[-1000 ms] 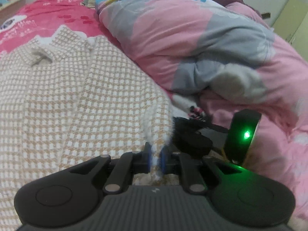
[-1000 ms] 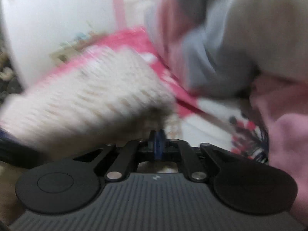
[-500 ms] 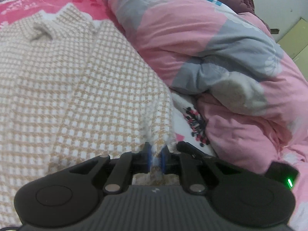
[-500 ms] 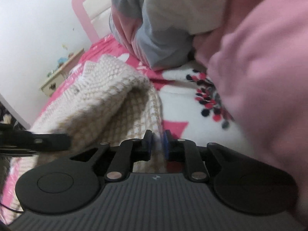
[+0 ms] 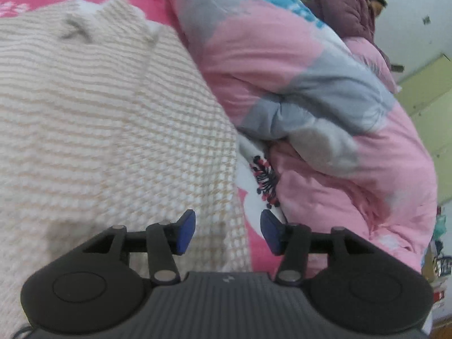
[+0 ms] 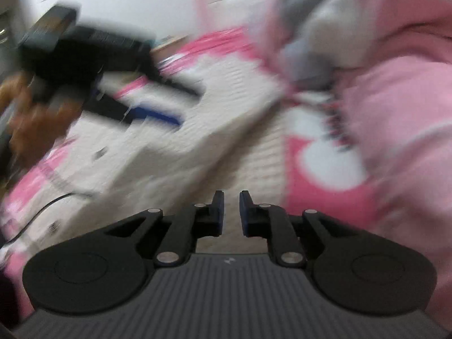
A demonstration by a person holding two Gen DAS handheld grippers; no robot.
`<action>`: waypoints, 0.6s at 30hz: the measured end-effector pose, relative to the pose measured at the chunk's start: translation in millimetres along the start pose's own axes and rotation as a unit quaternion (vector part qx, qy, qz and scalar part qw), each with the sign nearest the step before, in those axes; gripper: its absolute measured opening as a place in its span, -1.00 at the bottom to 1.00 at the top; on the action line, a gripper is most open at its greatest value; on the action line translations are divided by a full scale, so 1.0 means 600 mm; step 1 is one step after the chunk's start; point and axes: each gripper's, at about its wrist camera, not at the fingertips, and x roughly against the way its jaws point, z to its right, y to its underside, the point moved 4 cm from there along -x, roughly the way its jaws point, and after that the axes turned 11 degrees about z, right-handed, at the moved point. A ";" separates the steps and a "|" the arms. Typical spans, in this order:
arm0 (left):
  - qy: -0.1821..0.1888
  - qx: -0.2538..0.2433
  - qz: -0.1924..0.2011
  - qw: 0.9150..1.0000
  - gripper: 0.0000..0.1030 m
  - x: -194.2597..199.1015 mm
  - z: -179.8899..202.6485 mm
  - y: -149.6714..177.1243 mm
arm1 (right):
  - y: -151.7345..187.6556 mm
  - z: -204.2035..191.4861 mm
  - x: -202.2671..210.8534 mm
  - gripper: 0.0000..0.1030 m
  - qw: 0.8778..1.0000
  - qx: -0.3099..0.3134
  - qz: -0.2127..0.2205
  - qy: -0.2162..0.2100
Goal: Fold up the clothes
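A cream and tan checked sweater (image 5: pixel 113 130) lies spread on the pink bed sheet (image 5: pixel 254 220), collar toward the far end. My left gripper (image 5: pixel 227 231) hovers over the sweater's right edge. Its jaws are opening, and the fabric lies below them without touching the blue pads (image 5: pixel 186 231). The right wrist view is blurred by motion. There my right gripper (image 6: pixel 231 212) hangs above the sweater (image 6: pixel 214 118), its jaws closing to a narrow gap with nothing pinched between them. The left gripper (image 6: pixel 172 104) shows at the upper left of that view, held by a hand (image 6: pixel 25 118).
A bulky pink and grey quilt (image 5: pixel 325 107) is piled along the sweater's right side. A person in a purple jacket (image 5: pixel 347 14) is at the far end of the bed. A yellow-green door (image 5: pixel 429 104) stands at the right, and a white wall (image 6: pixel 113 0) rises behind the bed.
My left gripper has let go of the sweater's edge and opened wide. My right gripper has swung left over the sweater, parted slightly, and the left gripper has come into its view.
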 end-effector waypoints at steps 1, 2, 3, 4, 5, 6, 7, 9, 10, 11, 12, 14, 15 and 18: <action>-0.010 0.000 0.002 1.000 0.02 0.027 -0.008 0.002 | 0.017 -0.003 -0.005 -0.80 0.999 0.010 -0.030 0.004; -0.021 0.000 0.003 1.000 0.03 0.052 -0.017 0.003 | 0.033 0.005 0.003 -0.81 0.999 0.005 -0.044 0.010; -0.036 -0.002 0.006 0.999 0.08 0.076 -0.030 0.005 | 0.048 0.015 0.017 -0.82 0.999 -0.006 -0.050 0.016; -0.055 -0.004 0.008 0.998 0.14 0.099 -0.045 0.010 | 0.054 0.025 0.034 -0.82 0.998 -0.032 -0.054 0.021; -0.074 -0.005 0.009 0.997 0.17 0.121 -0.061 0.017 | 0.056 0.035 0.052 -0.80 0.996 -0.057 -0.062 0.037; -0.090 -0.003 0.007 0.996 0.19 0.136 -0.079 0.029 | 0.060 0.041 0.068 -0.78 0.993 -0.069 -0.074 0.061; -0.103 0.003 0.003 0.995 0.19 0.145 -0.096 0.044 | 0.066 0.042 0.082 -0.78 0.991 -0.071 -0.088 0.078; -0.125 0.014 -0.008 0.992 0.19 0.160 -0.126 0.076 | 0.065 0.030 0.098 -0.72 0.987 -0.081 -0.096 0.098; -0.125 0.017 -0.015 0.992 0.19 0.158 -0.133 0.094 | 0.057 0.020 0.104 -0.72 0.987 -0.091 -0.087 0.102; -0.122 0.016 -0.021 0.992 0.19 0.154 -0.135 0.110 | 0.046 0.005 0.111 -0.71 0.988 -0.108 -0.068 0.087; -0.117 0.012 -0.025 0.993 0.20 0.148 -0.135 0.123 | 0.033 -0.011 0.113 -0.54 0.988 -0.134 -0.047 0.062; -0.119 0.005 -0.028 0.993 0.20 0.137 -0.134 0.141 | 0.017 -0.034 0.097 -0.19 0.980 -0.196 -0.018 0.013; -0.123 0.004 -0.028 0.992 0.20 0.132 -0.135 0.149 | 0.012 -0.040 0.082 -0.12 0.973 -0.231 -0.011 -0.004; -0.134 0.011 -0.026 0.991 0.18 0.121 -0.141 0.166 | 0.024 -0.049 0.031 -0.11 0.945 -0.324 -0.033 -0.034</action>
